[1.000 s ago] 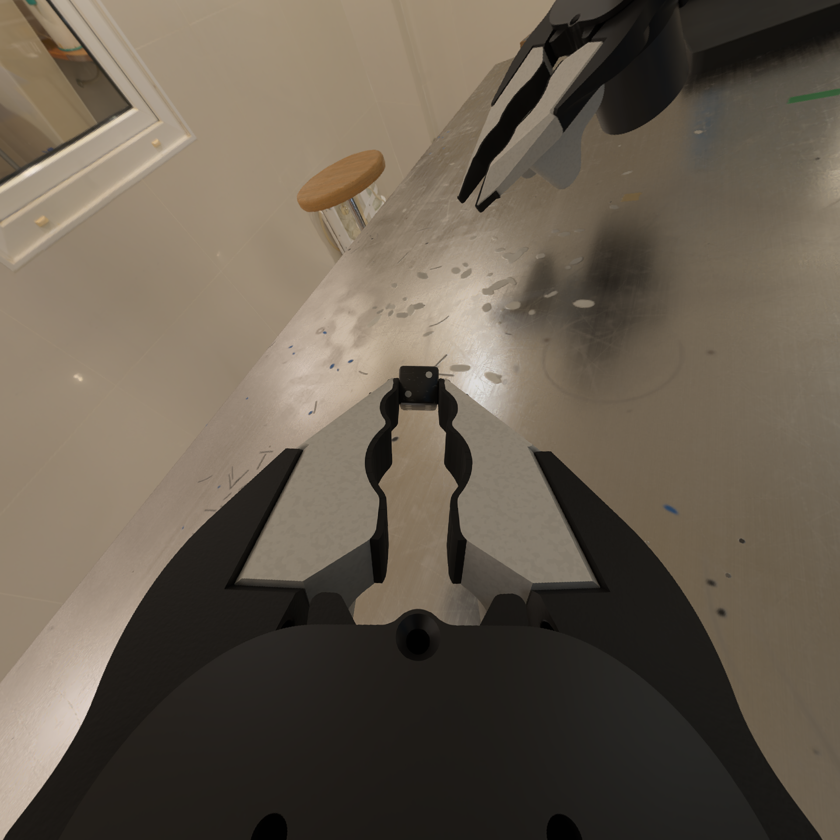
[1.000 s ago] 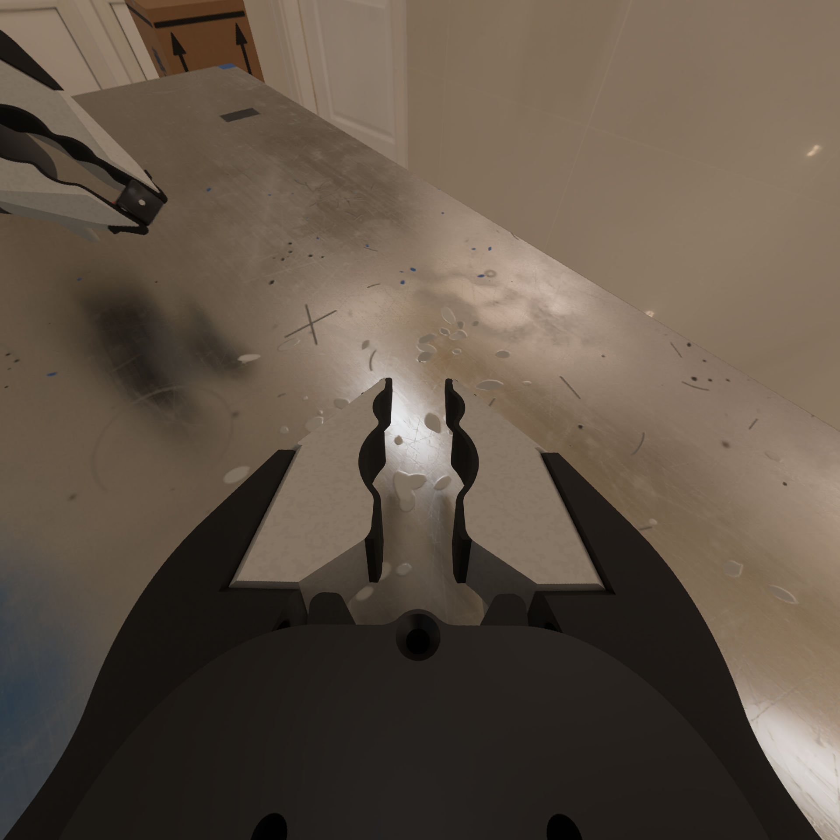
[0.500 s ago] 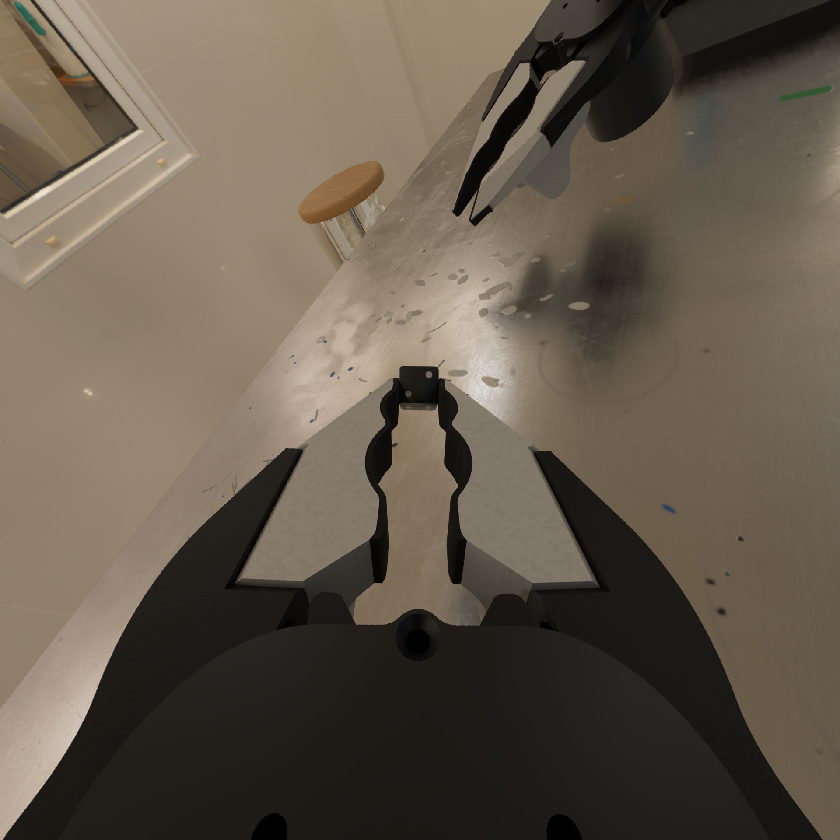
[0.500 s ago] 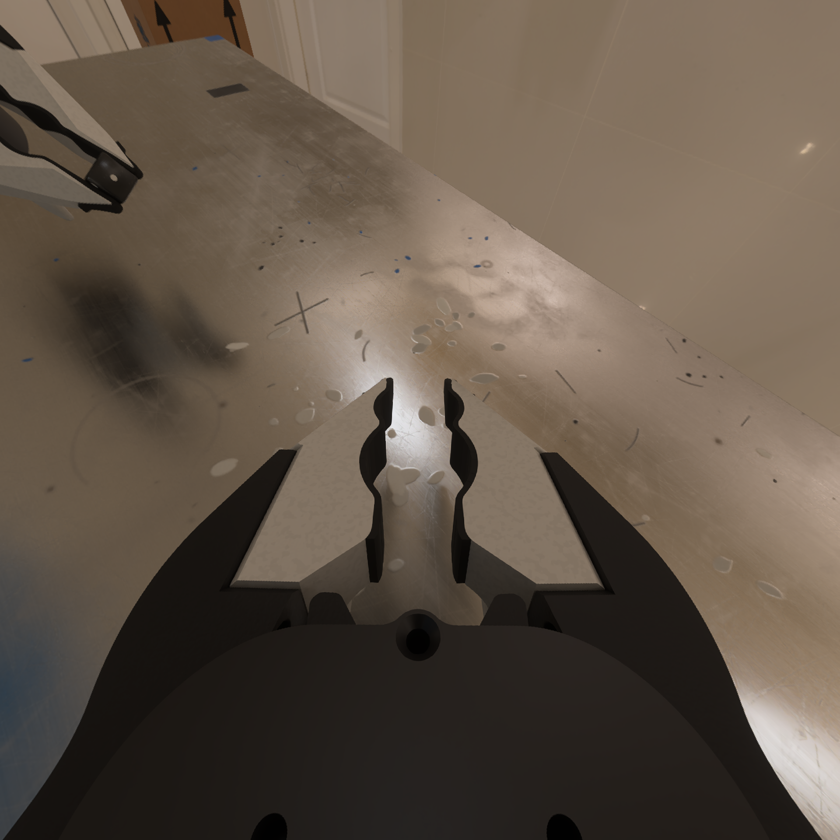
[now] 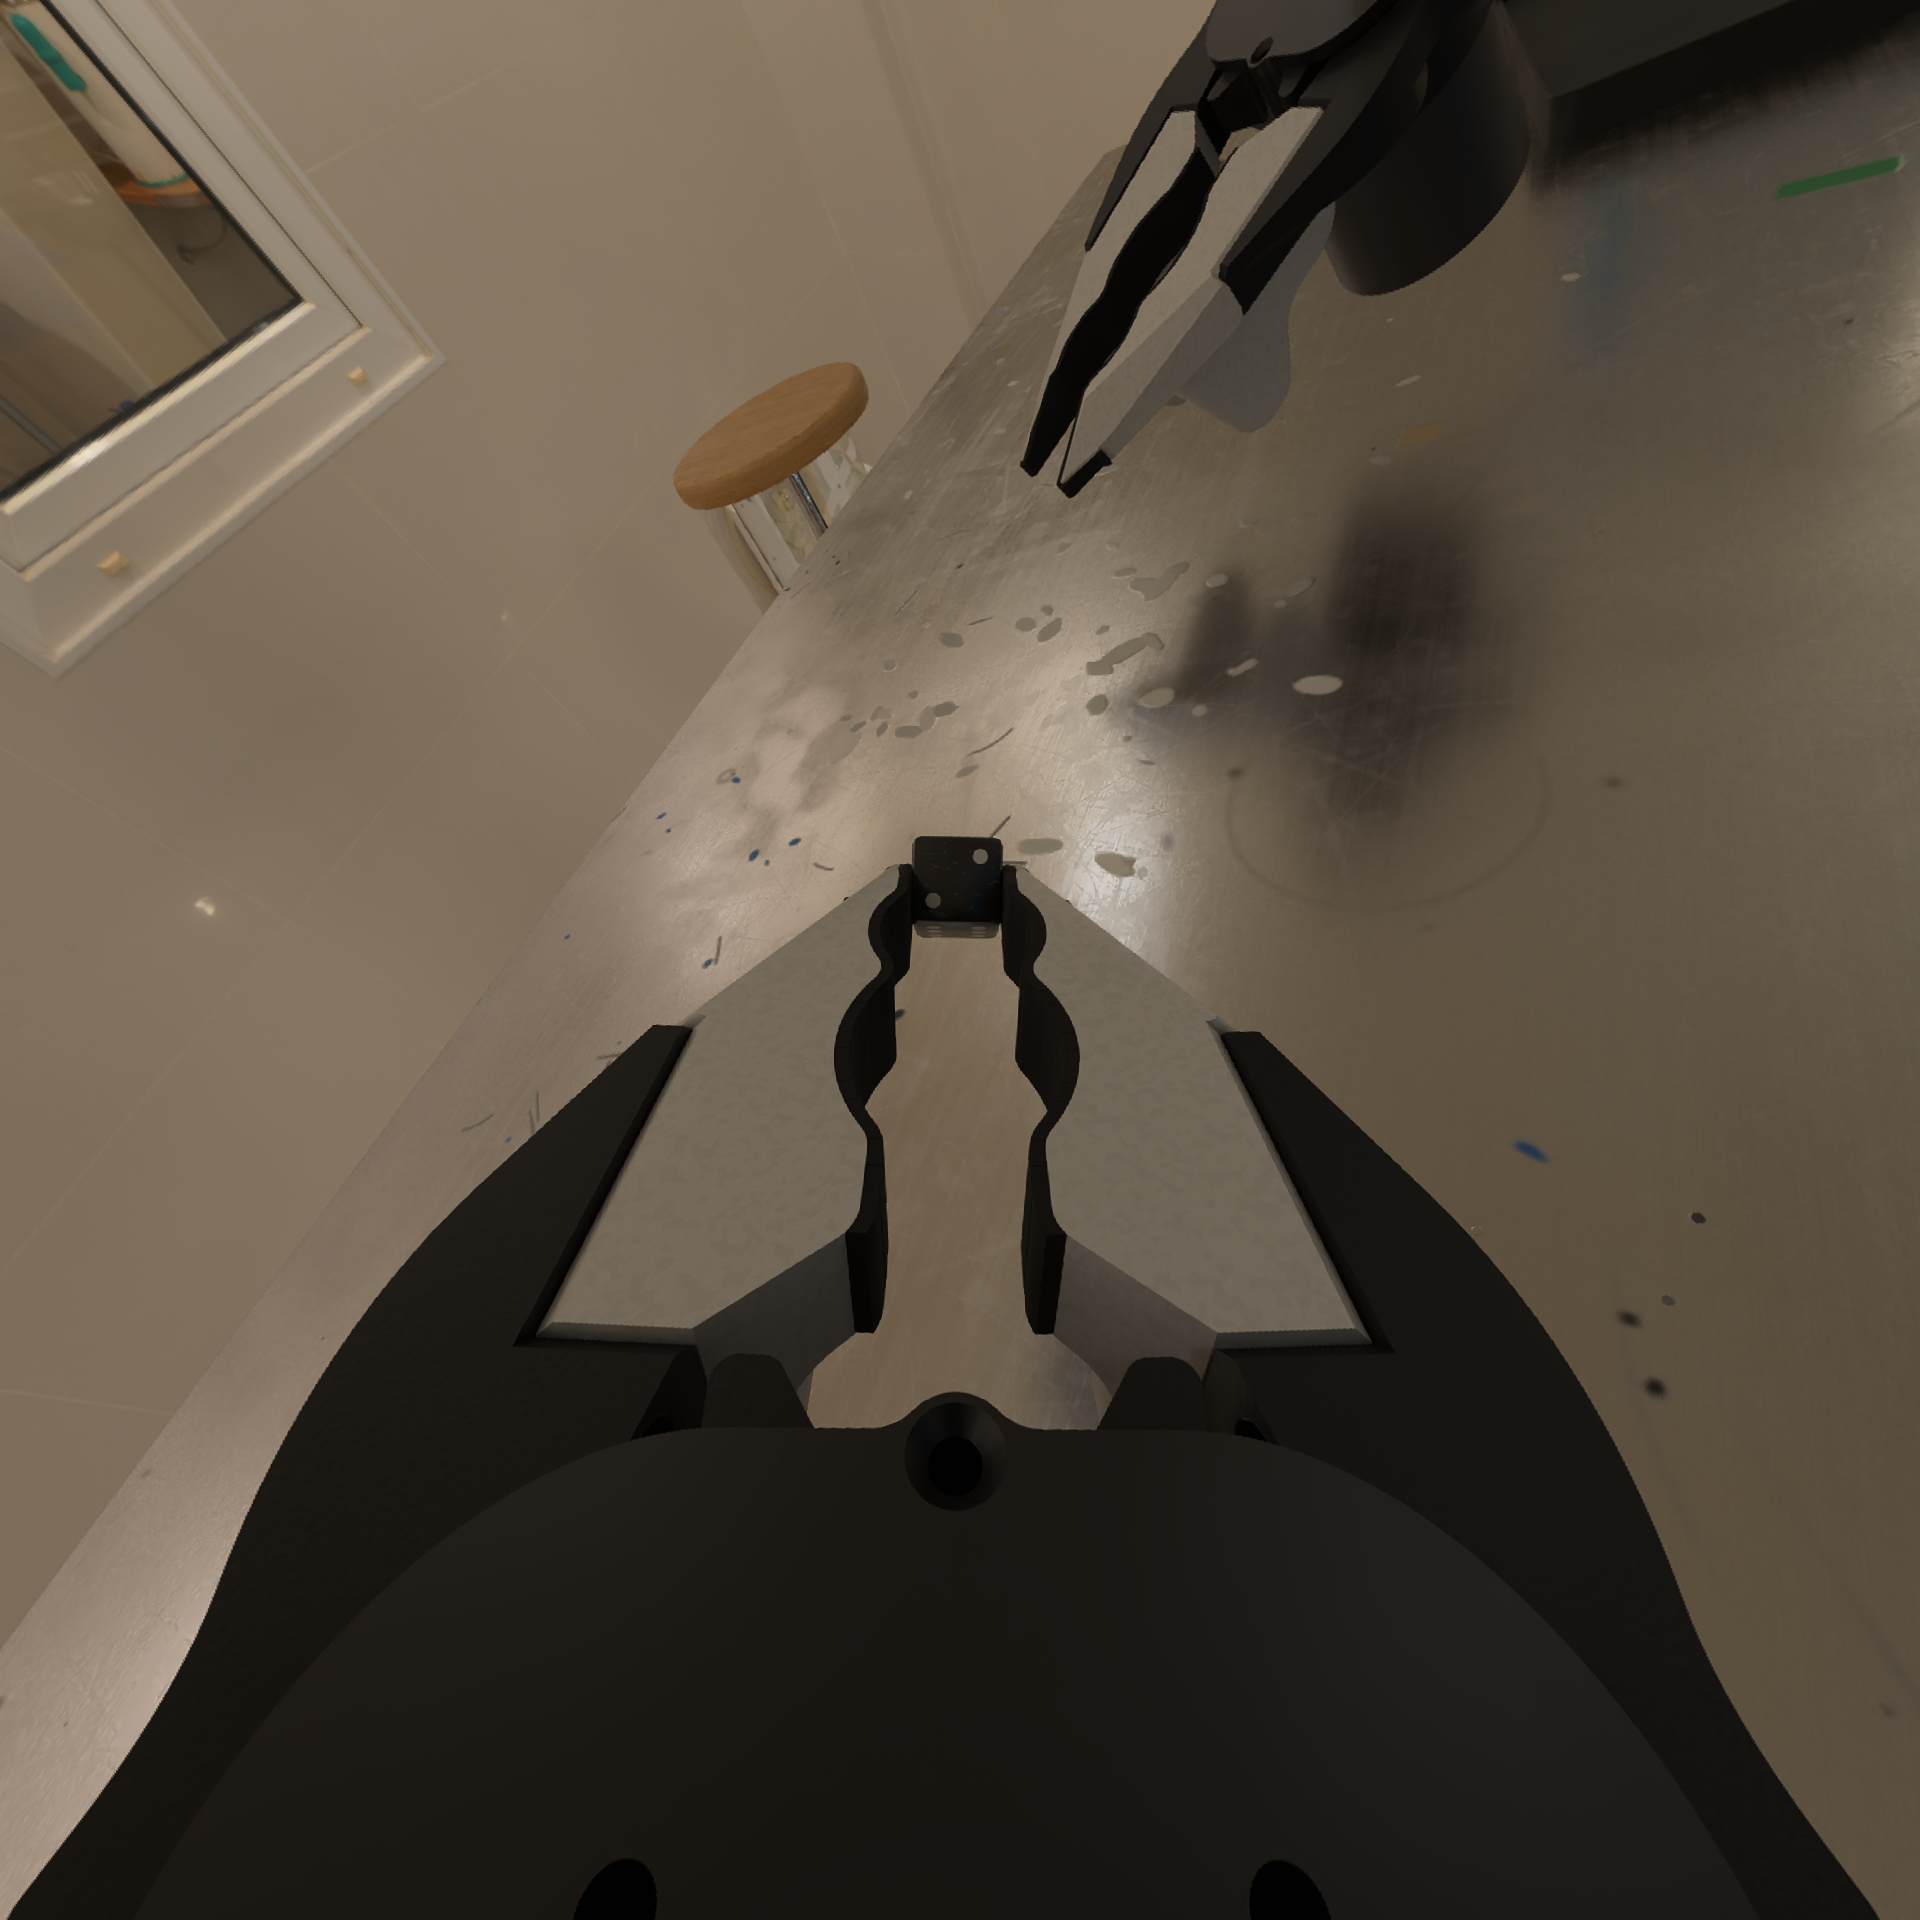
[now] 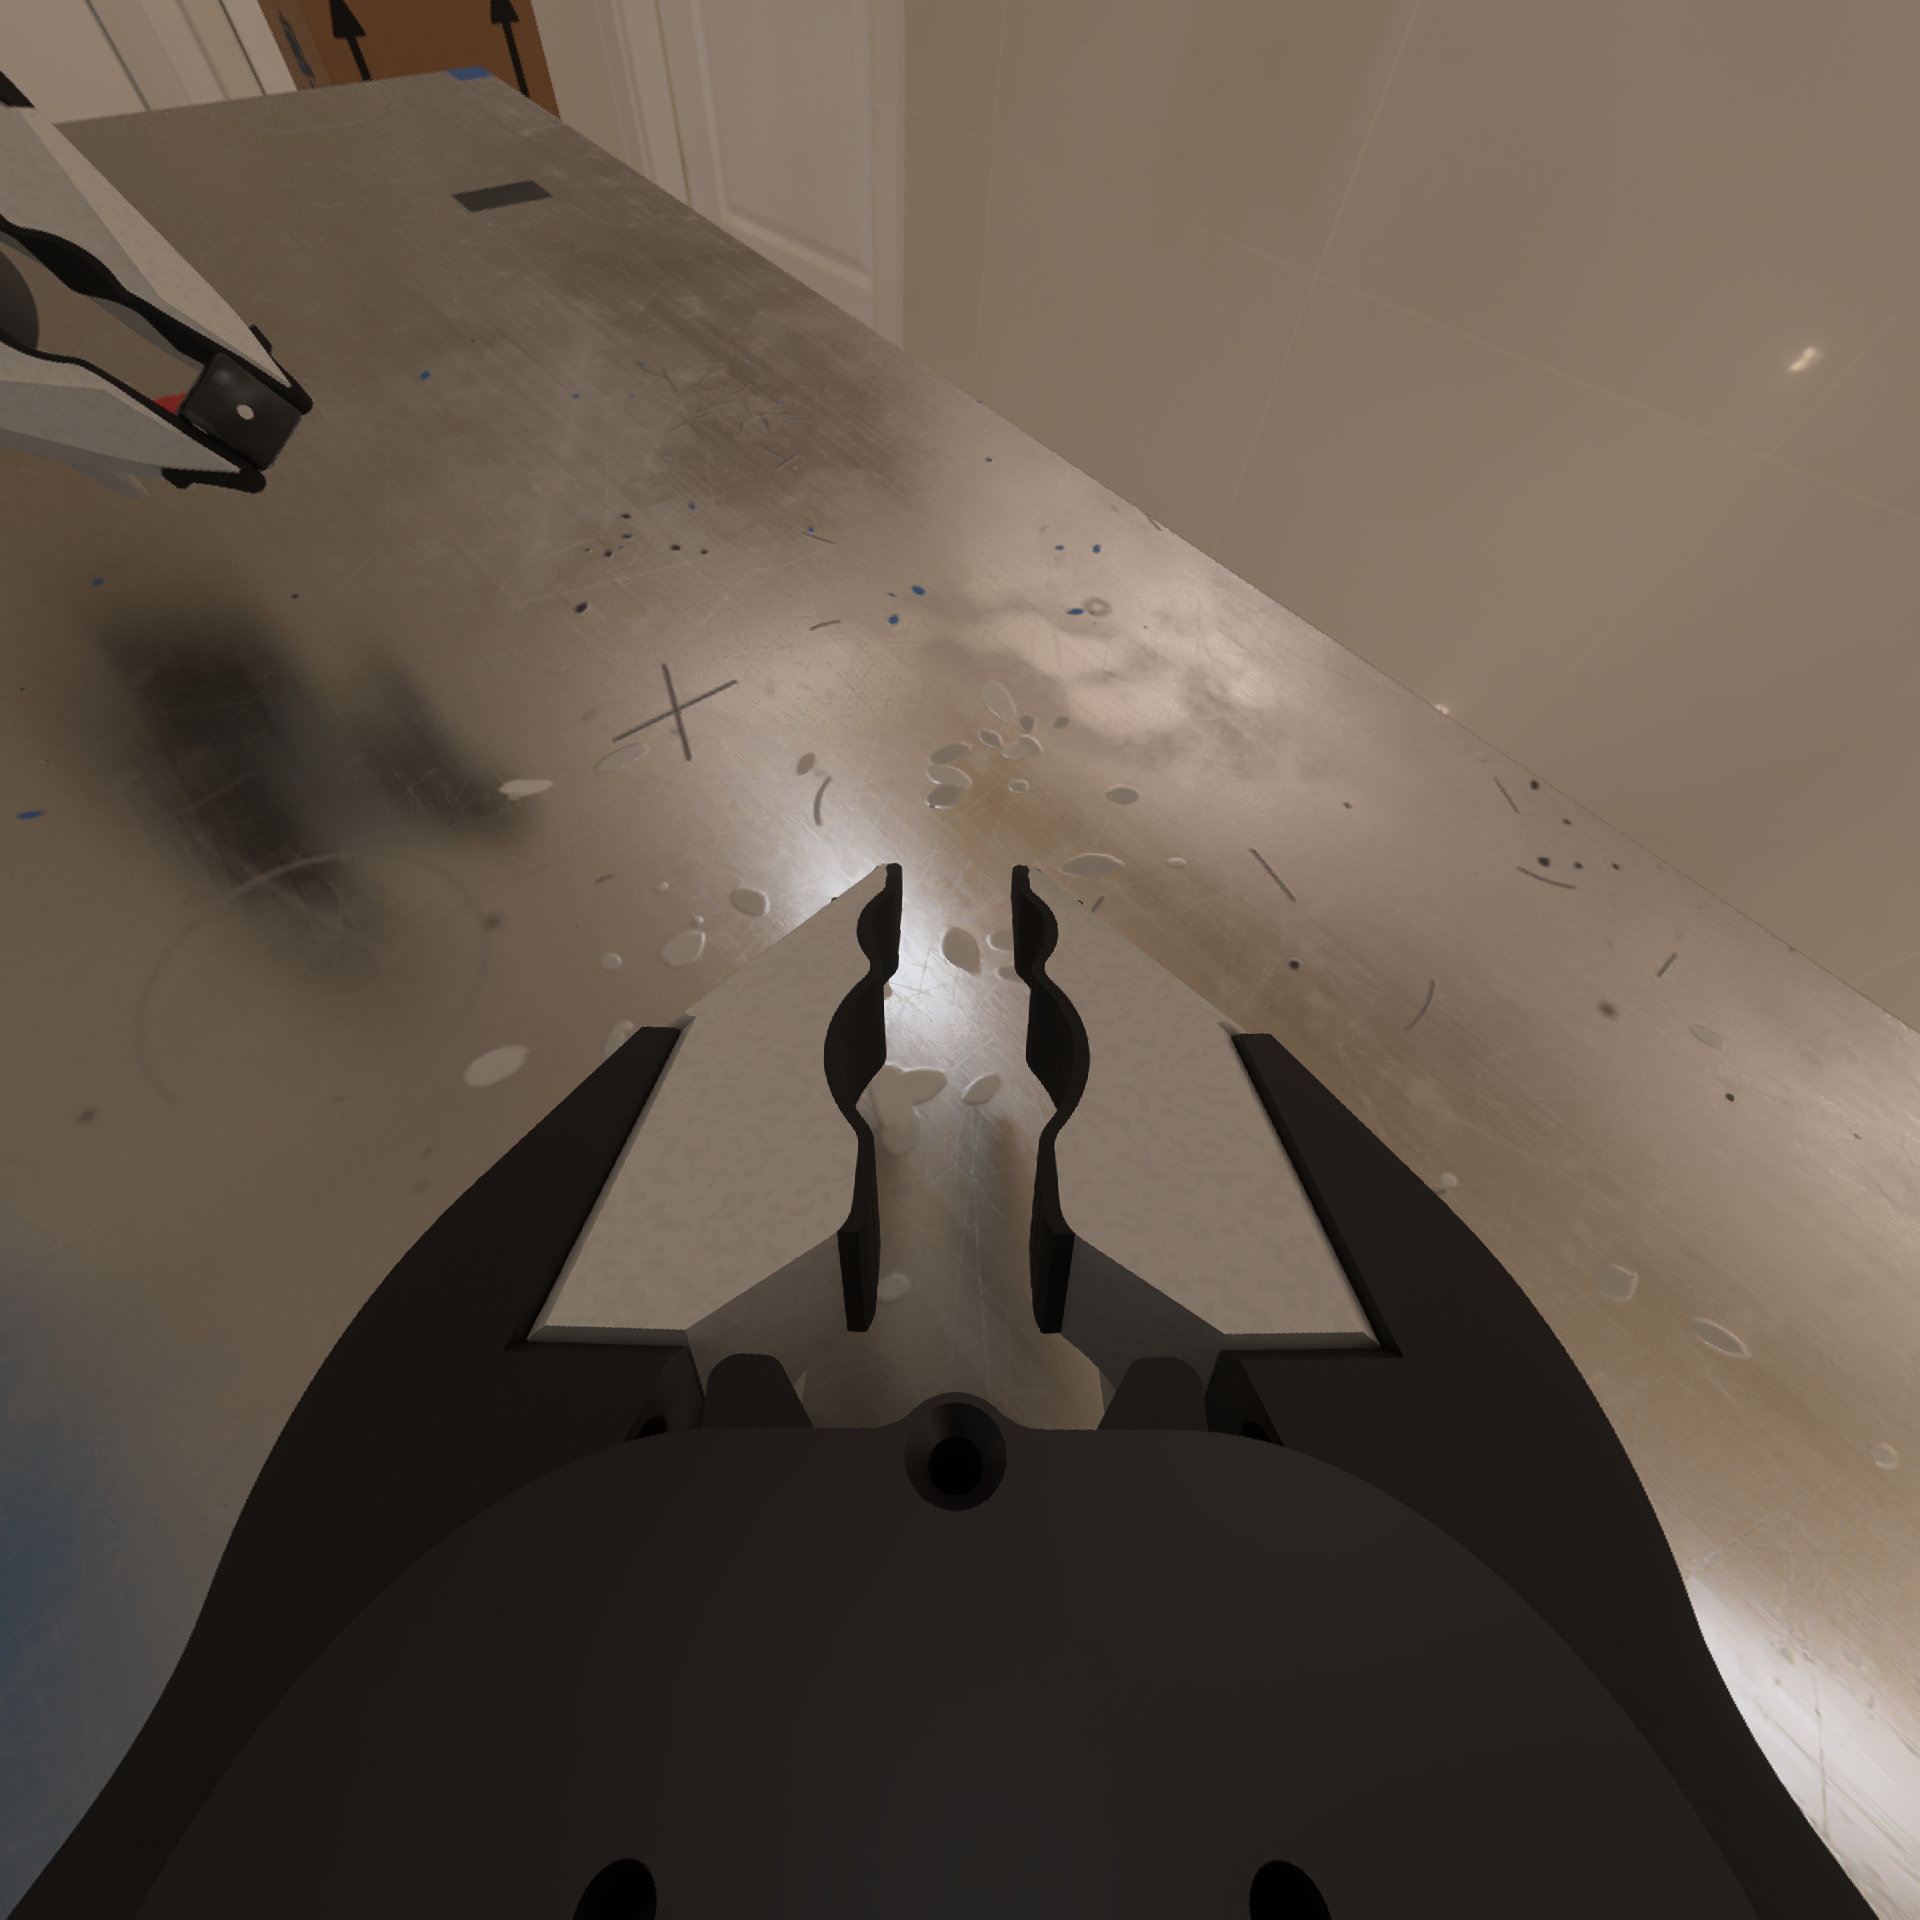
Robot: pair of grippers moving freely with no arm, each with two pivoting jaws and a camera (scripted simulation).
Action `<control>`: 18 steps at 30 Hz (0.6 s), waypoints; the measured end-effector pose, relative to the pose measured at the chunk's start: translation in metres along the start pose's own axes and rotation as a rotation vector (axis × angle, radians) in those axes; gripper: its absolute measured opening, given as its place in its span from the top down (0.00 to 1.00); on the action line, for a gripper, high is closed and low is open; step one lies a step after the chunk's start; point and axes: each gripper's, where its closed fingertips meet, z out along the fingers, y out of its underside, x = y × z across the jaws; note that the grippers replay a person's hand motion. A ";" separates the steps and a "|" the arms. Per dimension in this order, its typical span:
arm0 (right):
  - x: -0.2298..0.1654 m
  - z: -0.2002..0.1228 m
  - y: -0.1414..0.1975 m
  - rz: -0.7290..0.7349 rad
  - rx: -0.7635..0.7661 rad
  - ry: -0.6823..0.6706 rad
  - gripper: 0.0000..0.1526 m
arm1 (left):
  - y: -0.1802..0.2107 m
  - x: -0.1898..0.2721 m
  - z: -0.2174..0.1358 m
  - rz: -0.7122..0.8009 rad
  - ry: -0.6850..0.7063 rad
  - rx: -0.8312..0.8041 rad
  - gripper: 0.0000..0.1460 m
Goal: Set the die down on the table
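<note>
A small black die (image 5: 957, 885) with white pips sits clamped between the tips of my left gripper (image 5: 957, 896), held above the scuffed metal table (image 5: 1455, 1039). The right wrist view shows the same die (image 6: 241, 407) in the left gripper (image 6: 234, 421) at the upper left, clear of the table surface with a shadow beneath. My right gripper (image 6: 956, 883) is slightly open and empty, hovering over the table near its far edge. It also shows in the left wrist view (image 5: 1060, 473) at the top right, pointing down at the table.
A round wooden stool (image 5: 771, 436) stands beyond the table's edge, below a white-framed window (image 5: 156, 312). A brown cardboard box (image 6: 416, 42) and white doors lie past the table's far end. The table (image 6: 1247, 727) carries only paint specks, scratches and a drawn cross (image 6: 675, 712).
The die stays gripped in my left gripper. My right gripper has shifted, so the left gripper and die sit lower in its view than half a second ago.
</note>
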 end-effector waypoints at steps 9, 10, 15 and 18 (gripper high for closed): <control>0.000 0.001 0.001 -0.005 -0.005 0.000 0.86 | 0.002 0.001 0.001 0.007 0.005 -0.007 0.89; 0.000 0.001 0.001 -0.005 -0.006 0.001 0.86 | 0.002 0.001 0.001 0.006 0.006 -0.008 0.89; 0.000 0.001 0.003 -0.005 -0.010 -0.002 0.86 | 0.003 0.001 0.001 0.006 0.010 -0.012 0.89; -0.001 0.002 0.003 -0.008 -0.012 -0.004 0.86 | 0.003 0.002 0.002 0.009 0.010 -0.014 0.89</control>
